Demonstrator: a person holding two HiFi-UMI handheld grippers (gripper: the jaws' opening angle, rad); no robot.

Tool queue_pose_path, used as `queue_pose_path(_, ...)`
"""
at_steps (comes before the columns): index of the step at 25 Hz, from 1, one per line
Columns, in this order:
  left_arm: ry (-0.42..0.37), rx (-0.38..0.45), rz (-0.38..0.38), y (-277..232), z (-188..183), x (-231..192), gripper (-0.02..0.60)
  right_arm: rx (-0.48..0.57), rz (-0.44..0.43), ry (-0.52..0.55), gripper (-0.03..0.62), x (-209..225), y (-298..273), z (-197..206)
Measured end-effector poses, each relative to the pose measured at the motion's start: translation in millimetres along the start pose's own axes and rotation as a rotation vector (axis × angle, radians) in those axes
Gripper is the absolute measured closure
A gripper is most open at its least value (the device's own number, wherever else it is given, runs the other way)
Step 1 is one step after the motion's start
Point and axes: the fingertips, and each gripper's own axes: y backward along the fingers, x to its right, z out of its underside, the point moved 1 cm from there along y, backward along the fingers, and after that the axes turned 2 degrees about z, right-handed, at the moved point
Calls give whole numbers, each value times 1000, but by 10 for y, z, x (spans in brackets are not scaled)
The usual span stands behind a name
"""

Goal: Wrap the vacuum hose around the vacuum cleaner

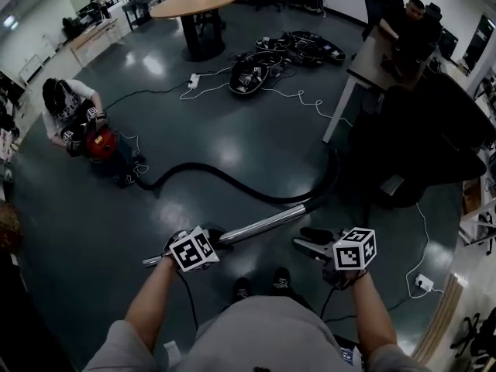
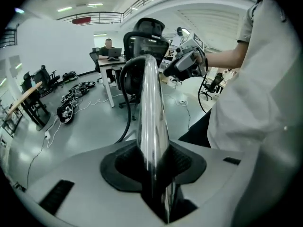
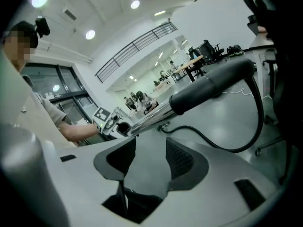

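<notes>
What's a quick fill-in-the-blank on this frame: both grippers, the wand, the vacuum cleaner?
1. The left gripper has its jaws shut on the chrome wand, whose far end joins the black ____.
2. The right gripper has its jaws ____, with nothing between them.
3. The vacuum cleaner beside the crouching person is ____ in colour.
Missing: hose; open; red.

Head view overhead, steeply down, gripper views close, apparently sharing metal tube (image 1: 267, 223)
</notes>
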Motion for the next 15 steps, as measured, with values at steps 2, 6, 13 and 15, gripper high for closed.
queue_pose_path(2,28,13,-22,25,-65,12,431,77,-16,-26,408,100,-1,-191)
queue_pose_path(6,74,31,-67,61,-178,-21,431,181,-75,-76,330,206,-146,-540)
queue_pose_path(13,197,121,-76,127,-289,67,431,444,-325,-230,332,135,-394,-1072)
queue_pose_path(15,249,168,-66,132,-316,82,431,483,-340,-216,386,107,-417,-1184)
